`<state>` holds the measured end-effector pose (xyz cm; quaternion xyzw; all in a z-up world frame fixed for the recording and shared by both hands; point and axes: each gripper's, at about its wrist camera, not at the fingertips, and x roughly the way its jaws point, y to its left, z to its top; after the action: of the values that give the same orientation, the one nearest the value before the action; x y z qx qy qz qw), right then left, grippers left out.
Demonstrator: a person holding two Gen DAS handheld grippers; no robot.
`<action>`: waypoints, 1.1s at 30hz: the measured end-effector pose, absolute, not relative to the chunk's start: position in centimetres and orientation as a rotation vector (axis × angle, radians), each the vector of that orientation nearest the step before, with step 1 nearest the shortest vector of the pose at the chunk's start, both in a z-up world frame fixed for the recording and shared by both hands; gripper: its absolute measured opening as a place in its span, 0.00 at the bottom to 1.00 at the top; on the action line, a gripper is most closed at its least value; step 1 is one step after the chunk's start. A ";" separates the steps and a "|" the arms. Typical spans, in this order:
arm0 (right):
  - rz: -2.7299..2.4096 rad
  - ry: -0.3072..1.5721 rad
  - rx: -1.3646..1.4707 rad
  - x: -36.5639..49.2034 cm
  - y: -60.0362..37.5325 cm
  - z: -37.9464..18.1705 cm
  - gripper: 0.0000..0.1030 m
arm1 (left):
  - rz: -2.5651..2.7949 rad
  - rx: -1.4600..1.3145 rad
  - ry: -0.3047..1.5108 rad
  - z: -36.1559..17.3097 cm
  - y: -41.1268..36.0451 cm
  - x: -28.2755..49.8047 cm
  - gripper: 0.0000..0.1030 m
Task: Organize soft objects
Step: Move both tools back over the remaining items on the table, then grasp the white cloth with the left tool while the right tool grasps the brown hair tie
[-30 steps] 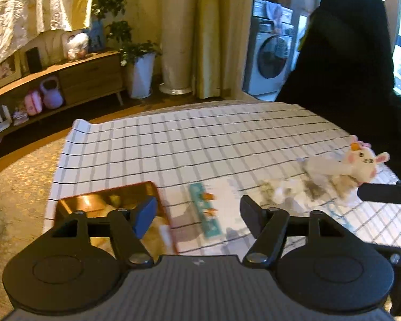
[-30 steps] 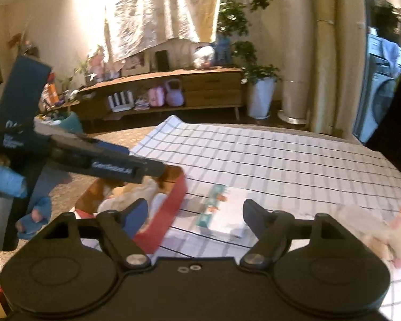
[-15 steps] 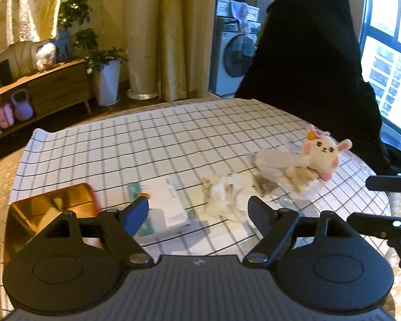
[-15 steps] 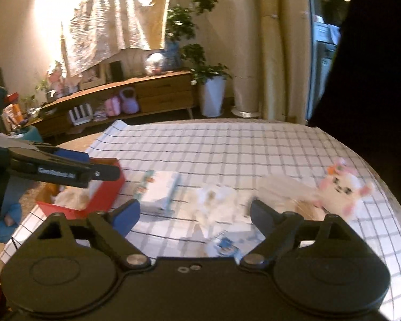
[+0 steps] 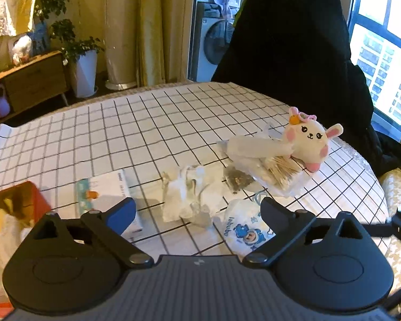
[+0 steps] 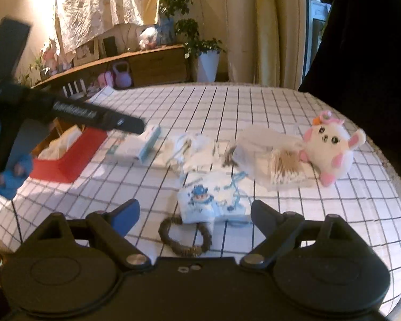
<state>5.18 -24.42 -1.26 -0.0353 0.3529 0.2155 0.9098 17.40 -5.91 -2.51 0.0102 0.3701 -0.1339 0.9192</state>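
Observation:
A white plush bunny [image 5: 311,140] [image 6: 331,147] lies at the right of the checked tablecloth on a clear bag of sticks [image 5: 278,171]. Crumpled white tissue packets [image 5: 189,192] [image 6: 192,147] lie mid-table. A white packet with blue cartoon print [image 5: 247,230] [image 6: 211,198] lies nearest me. A red tissue box [image 6: 66,155] [image 5: 10,208] stands at the left. My left gripper [image 5: 197,211] is open and empty above the packets. My right gripper [image 6: 195,211] is open and empty over the blue-print packet.
A white and teal flat pack [image 5: 107,190] [image 6: 139,144] lies beside the red box. A brown hair tie [image 6: 184,238] lies at the front edge. A black-clothed figure [image 5: 288,45] stands behind the table. The left gripper body [image 6: 53,109] crosses the right wrist view.
Both grippers have swung right, from over the red box toward the packets and bunny. The blue-print packet and hair tie have come into view. Both stay open.

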 end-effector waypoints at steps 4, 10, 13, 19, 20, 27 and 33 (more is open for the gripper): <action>0.453 0.745 -0.092 5.1 -24.3 -2.7 0.87 | -0.272 0.029 0.790 -4.1 -7.1 19.4 0.98; 0.470 0.778 -0.127 5.4 -23.7 -4.8 0.87 | -0.267 0.058 0.825 -6.2 -8.6 21.9 0.98; 0.471 0.785 -0.145 5.7 -23.1 -5.5 0.87 | -0.267 0.050 0.844 -7.4 -8.9 23.1 0.98; 0.501 0.796 -0.185 6.3 -21.8 -6.7 0.86 | -0.252 0.081 0.845 -9.4 -9.6 24.8 0.98; 0.504 0.796 -0.195 6.4 -21.6 -6.9 0.86 | -0.244 0.093 0.845 -9.8 -9.7 25.1 0.98; 0.509 0.795 -0.244 6.8 -20.3 -7.8 0.83 | -0.217 0.091 0.884 -11.4 -9.3 26.7 0.98; 0.501 0.808 -0.271 6.8 -20.2 -8.4 0.73 | -0.218 0.076 0.899 -12.3 -9.2 27.4 0.97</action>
<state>6.81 -20.16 -8.39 -0.1300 0.3875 0.2406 0.8803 27.40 -9.19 -12.27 0.0365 0.4337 -0.1049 0.8942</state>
